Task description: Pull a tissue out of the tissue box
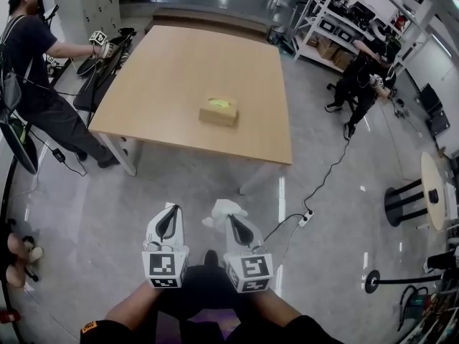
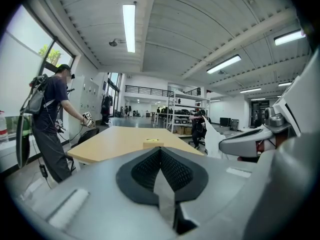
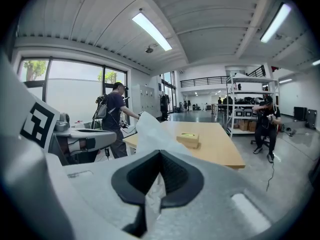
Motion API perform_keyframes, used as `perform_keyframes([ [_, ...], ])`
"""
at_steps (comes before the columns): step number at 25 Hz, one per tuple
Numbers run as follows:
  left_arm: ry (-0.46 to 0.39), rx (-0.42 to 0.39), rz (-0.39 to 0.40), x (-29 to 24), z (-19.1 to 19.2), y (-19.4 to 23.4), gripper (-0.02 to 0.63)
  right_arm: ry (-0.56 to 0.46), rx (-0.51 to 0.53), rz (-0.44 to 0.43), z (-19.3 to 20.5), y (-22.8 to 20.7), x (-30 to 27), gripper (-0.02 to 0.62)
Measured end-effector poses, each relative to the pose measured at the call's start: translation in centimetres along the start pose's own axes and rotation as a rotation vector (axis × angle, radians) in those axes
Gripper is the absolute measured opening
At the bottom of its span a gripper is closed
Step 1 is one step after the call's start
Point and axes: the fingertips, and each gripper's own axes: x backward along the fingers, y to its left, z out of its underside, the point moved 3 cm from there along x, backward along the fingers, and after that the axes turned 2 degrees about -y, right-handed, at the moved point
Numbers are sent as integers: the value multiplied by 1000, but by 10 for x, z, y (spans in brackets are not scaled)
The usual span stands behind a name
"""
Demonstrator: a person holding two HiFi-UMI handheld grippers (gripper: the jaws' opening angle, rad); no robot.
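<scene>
A glossy grey floor [image 1: 93, 213] fills most of the head view, and on it, toward 12 o'clock, stands the pale wooden surface [image 1: 193, 77]. Metal shelving [image 1: 326, 9] stands at 1 o'clock. One person [image 1: 36, 70] stands at the surface's 9 o'clock edge holding a marked device, and a second person [image 1: 362, 81] in dark clothes is at 2 o'clock, well apart from it. At 6 o'clock, close to the wearer's body, the two tools point away side by side over the floor, well short of the surface. The left hand-held gripper [image 1: 170, 212] has its dark pads pressed together with nothing between them. The right hand-held gripper [image 1: 234, 221] is clamped on a white tissue [image 1: 222, 209], which stands up crumpled from its tip. The tissue box [image 1: 219, 110], tan with a yellow-green top, sits alone near the middle of the surface, toward its 6 o'clock edge.
</scene>
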Motion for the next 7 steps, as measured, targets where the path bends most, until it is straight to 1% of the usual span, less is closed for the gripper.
perform_keyframes([
  [3,-7,-6,-13,0,0,2,18,-2,3,-10,0,-1,-3,-8],
  [7,-7,3,-26,0,-10,5,18,-8,4,-19,-6,1,-6,-6],
])
